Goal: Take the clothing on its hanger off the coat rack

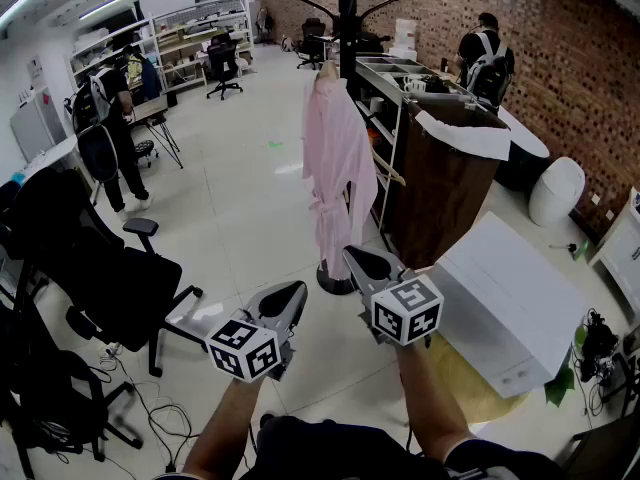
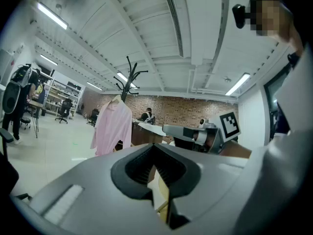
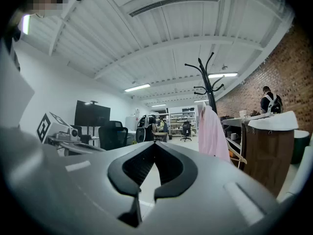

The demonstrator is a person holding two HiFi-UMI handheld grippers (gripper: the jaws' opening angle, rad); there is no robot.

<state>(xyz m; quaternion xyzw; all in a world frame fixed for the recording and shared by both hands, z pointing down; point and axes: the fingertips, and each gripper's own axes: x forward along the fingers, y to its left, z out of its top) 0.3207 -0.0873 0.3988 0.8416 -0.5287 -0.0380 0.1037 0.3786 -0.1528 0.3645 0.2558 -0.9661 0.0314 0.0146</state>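
A long pink shirt [image 1: 335, 158] hangs on a hanger from a black coat rack [image 1: 347, 8] in the middle of the room. Its hem reaches down near the rack's round base [image 1: 335, 284]. My left gripper [image 1: 293, 293] and right gripper [image 1: 357, 258] are held side by side, low and in front of the rack, well short of the shirt. Both are shut with nothing in them. The left gripper view shows the shirt [image 2: 113, 124] off to the left under the rack's hooks [image 2: 128, 77], beyond the shut jaws [image 2: 153, 147]. In the right gripper view the shirt [image 3: 211, 131] hangs right of the shut jaws [image 3: 154, 145].
A brown cabinet [image 1: 445, 188] draped with white sheeting stands just right of the rack, with open shelves [image 1: 385, 118] behind it. A white box [image 1: 510, 298] lies at the right, close to my right arm. A black office chair [image 1: 110, 268] is at the left. People stand far back.
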